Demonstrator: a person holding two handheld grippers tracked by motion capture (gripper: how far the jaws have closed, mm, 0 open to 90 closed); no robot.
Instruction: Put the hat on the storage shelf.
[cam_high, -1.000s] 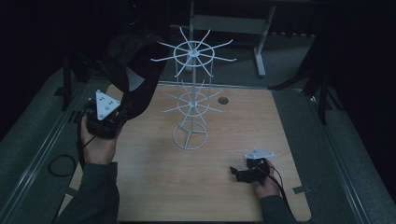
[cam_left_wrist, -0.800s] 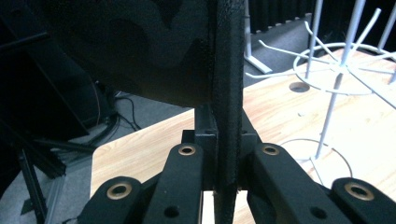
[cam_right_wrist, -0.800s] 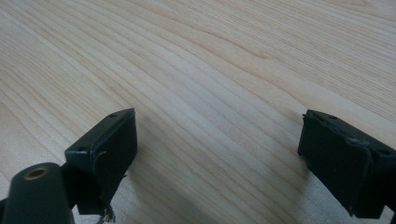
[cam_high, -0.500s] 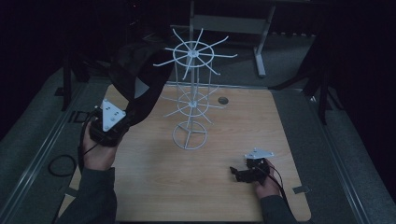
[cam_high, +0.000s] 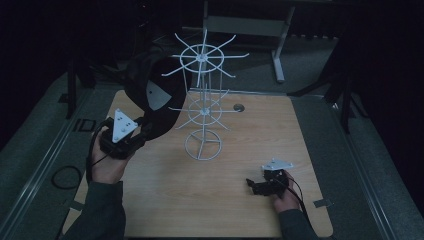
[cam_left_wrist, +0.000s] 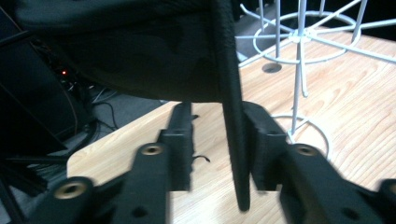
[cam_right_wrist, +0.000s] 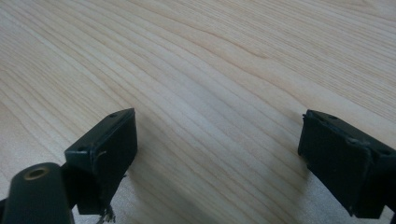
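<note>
Since a second ago the left gripper (cam_high: 142, 131) has carried the dark, floppy fabric cap (cam_high: 155, 100) rightward, from the table's left edge toward the white wire display rack with radiating hook arms (cam_high: 202, 107); the cap now hangs raised just beside the rack's upper ring of arms, a pale tag showing on it. In the left gripper view the cap's stiff black brim (cam_left_wrist: 231, 102) stands edge-on between the jaws, pressed against one jaw while the other stands slightly off it, so the jaws are narrow around it. The right gripper (cam_high: 257, 186) has not moved: it rests low on the light wooden tabletop (cam_high: 250, 130) near the front right, jaws spread wide over bare wood grain (cam_right_wrist: 215, 93).
</note>
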